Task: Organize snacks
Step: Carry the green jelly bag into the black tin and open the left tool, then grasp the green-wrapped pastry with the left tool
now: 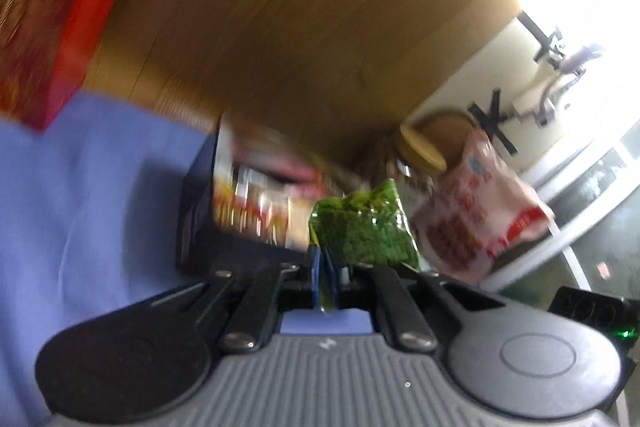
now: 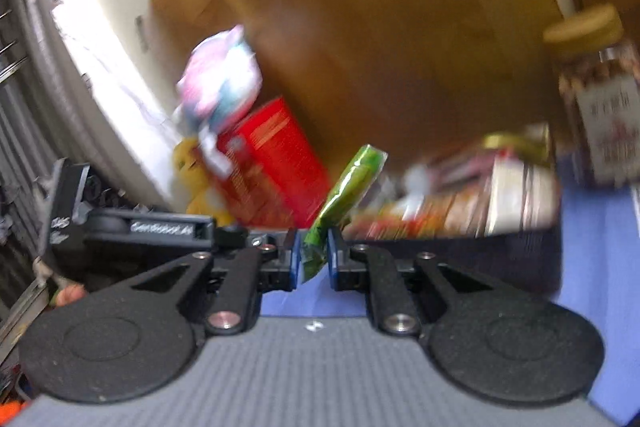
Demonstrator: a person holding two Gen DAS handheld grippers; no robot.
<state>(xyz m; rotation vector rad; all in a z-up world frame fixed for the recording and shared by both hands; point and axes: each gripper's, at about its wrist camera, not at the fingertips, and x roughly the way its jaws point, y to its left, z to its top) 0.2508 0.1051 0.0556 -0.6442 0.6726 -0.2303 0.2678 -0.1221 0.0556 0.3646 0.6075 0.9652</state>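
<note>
My left gripper (image 1: 329,269) is shut on the edge of a green snack packet (image 1: 362,227) and holds it up in front of a dark box of packed snacks (image 1: 256,211). My right gripper (image 2: 313,255) is shut on another green snack packet (image 2: 346,189), which stands up tilted between the blue pads. The same dark box of snacks (image 2: 460,203) lies just ahead and to the right of it. Both views are blurred.
A red carton (image 1: 68,15) sits at the upper left on the blue cloth (image 1: 80,207). A pink-white bag (image 1: 476,215) and a cork-lidded jar (image 1: 424,147) stand at the right. In the right view: a red carton (image 2: 276,163), a pastel bag (image 2: 220,83), a yellow toy (image 2: 188,163), a jar (image 2: 600,99), a large cardboard box (image 2: 380,27).
</note>
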